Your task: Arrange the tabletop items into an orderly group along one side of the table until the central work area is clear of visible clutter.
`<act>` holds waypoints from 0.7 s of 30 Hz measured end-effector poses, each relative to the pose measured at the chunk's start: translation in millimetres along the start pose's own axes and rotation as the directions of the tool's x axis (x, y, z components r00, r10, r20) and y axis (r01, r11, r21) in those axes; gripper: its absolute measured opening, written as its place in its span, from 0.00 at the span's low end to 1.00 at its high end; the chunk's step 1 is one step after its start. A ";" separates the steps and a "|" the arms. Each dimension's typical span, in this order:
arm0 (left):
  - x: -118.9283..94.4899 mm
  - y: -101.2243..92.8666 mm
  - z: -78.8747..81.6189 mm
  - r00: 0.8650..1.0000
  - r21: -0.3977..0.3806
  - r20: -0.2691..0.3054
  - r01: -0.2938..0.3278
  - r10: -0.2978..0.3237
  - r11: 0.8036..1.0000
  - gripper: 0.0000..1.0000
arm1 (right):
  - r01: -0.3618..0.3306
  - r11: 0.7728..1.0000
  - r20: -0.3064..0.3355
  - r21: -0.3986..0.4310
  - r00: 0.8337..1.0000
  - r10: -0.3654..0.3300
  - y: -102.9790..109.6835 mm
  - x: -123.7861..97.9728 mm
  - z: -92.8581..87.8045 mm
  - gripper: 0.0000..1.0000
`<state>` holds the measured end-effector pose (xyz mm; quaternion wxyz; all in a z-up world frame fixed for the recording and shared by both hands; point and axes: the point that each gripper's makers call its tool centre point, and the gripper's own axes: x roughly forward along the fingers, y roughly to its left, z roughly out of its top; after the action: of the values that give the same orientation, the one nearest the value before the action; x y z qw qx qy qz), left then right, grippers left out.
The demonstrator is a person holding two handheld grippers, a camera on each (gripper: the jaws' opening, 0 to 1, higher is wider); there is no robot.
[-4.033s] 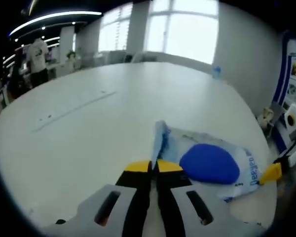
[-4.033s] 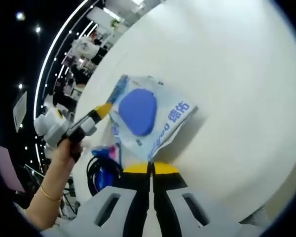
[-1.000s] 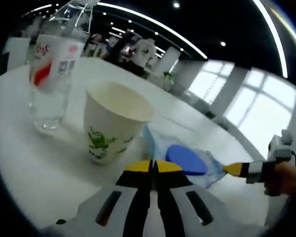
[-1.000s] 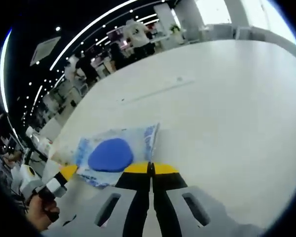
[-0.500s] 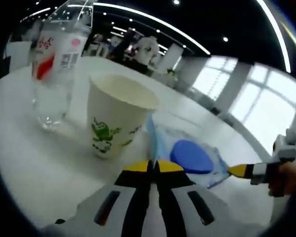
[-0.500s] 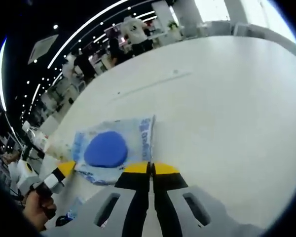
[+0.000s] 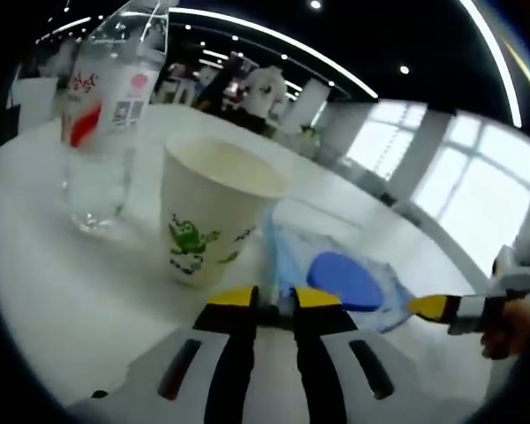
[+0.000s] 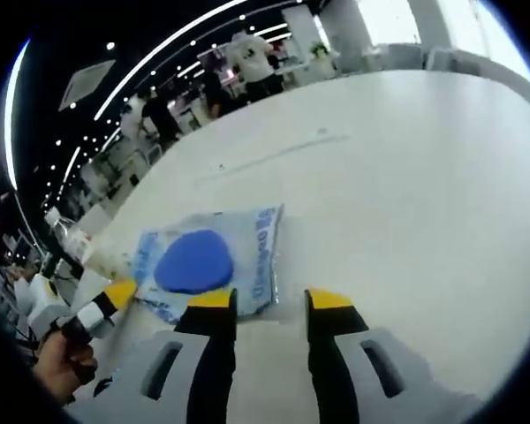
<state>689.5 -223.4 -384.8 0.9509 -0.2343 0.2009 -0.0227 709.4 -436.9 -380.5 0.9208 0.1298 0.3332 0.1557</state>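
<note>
A clear plastic packet with a blue oval pad inside (image 7: 344, 278) lies flat on the white table (image 7: 53, 283). My left gripper (image 7: 276, 299) is open, its yellow tips either side of the packet's near edge. Just left of the packet stands a white paper cup with a green print (image 7: 214, 216), and beyond it a clear water bottle with a red label (image 7: 102, 115). My right gripper (image 8: 271, 300) is open too, its left tip at the edge of the packet (image 8: 199, 261). The right gripper (image 7: 442, 307) shows at the packet's far side, held by a hand.
The left gripper (image 8: 115, 296) and the hand holding it sit at the lower left of the right gripper view. A wide bare stretch of table (image 8: 406, 177) runs to the right. People (image 8: 252, 53) stand far behind, with bright windows (image 7: 459, 168) beyond.
Both grippers were shut on the packet's edges and have now opened. The packet lies loose on the table beside the cup.
</note>
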 end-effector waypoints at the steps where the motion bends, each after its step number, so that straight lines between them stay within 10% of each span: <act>1: -0.8 -1.3 0.1 1.000 -0.002 -0.001 0.005 -0.005 1.000 0.18 | -0.007 1.000 -0.004 0.001 1.000 0.007 1.6 -3.0 -0.3 0.47; 21: -33.8 -15.6 4.5 0.998 0.130 -0.034 0.051 -0.047 0.990 0.48 | -0.319 0.942 -0.108 -0.101 0.945 0.309 86.9 -67.1 -48.7 0.86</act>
<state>661.0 -230.7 -361.5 0.9601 -0.1759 0.2079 -0.0628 611.2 -375.7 -348.5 0.8741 0.1198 0.3399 0.3256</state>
